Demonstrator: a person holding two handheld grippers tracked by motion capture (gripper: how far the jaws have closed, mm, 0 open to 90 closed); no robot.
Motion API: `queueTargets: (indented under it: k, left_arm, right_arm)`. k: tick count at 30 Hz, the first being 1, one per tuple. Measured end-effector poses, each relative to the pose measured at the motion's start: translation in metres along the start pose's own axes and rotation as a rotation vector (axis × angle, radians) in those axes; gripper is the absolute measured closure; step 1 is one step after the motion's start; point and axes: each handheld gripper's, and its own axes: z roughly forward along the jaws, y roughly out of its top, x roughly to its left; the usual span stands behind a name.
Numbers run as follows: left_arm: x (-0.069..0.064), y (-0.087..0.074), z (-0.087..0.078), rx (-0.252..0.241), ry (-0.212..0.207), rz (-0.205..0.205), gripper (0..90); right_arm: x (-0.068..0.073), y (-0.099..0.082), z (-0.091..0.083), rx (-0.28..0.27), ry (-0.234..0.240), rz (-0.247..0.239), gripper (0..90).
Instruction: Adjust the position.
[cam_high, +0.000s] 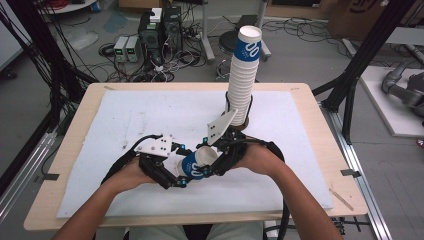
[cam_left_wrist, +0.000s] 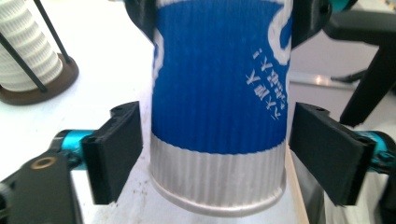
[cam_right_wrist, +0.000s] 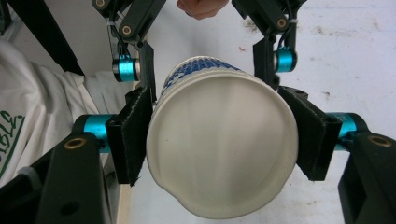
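A blue-and-white ribbed paper cup (cam_high: 196, 164) lies on its side in the air between my two grippers, over the white mat near the table's front. My right gripper (cam_high: 214, 159) is shut on it near its open rim; in the right gripper view both pads (cam_right_wrist: 133, 140) press the cup (cam_right_wrist: 224, 154), whose mouth faces the camera. My left gripper (cam_high: 181, 172) stands open around the cup's base. In the left gripper view a gap shows between each pad (cam_left_wrist: 116, 149) and the cup (cam_left_wrist: 219, 107).
A tall stack of the same cups (cam_high: 244, 75) stands in a wire holder with a round brown base (cam_high: 243, 123) at the back middle of the white mat (cam_high: 150, 115). Wooden table edges (cam_high: 65, 150) frame the mat. Cables and boxes lie on the floor beyond.
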Motion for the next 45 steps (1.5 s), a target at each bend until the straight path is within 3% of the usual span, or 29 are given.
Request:
queueTargets:
  k: [4,14,23,32,38,45]
  left_arm:
    - [0.0,-0.005,-0.003,-0.052,0.014,-0.01,17.0]
    - [-0.001,-0.021,-0.012,-0.215,0.061,-0.055,16.5]
    - [-0.003,-0.027,-0.012,-0.301,0.059,-0.064,16.3]
    - [-0.004,-0.029,-0.003,-0.354,0.018,-0.076,15.9]
    - [-0.006,-0.029,0.005,-0.346,-0.017,-0.087,15.7]
    - [-0.005,-0.029,0.001,-0.361,-0.024,-0.077,21.9]
  right_arm:
    - [-0.001,-0.007,-0.002,-0.033,-0.011,0.012,30.8]
    - [-0.004,-0.04,-0.008,-0.19,-0.027,0.096,30.8]
    - [0.001,-0.065,-0.009,-0.326,-0.023,0.145,30.9]
    - [0.004,-0.075,-0.006,-0.453,0.022,0.166,31.1]
    - [0.003,-0.074,-0.002,-0.497,0.055,0.168,31.1]
    - [0.003,-0.076,0.001,-0.518,0.069,0.182,31.4]
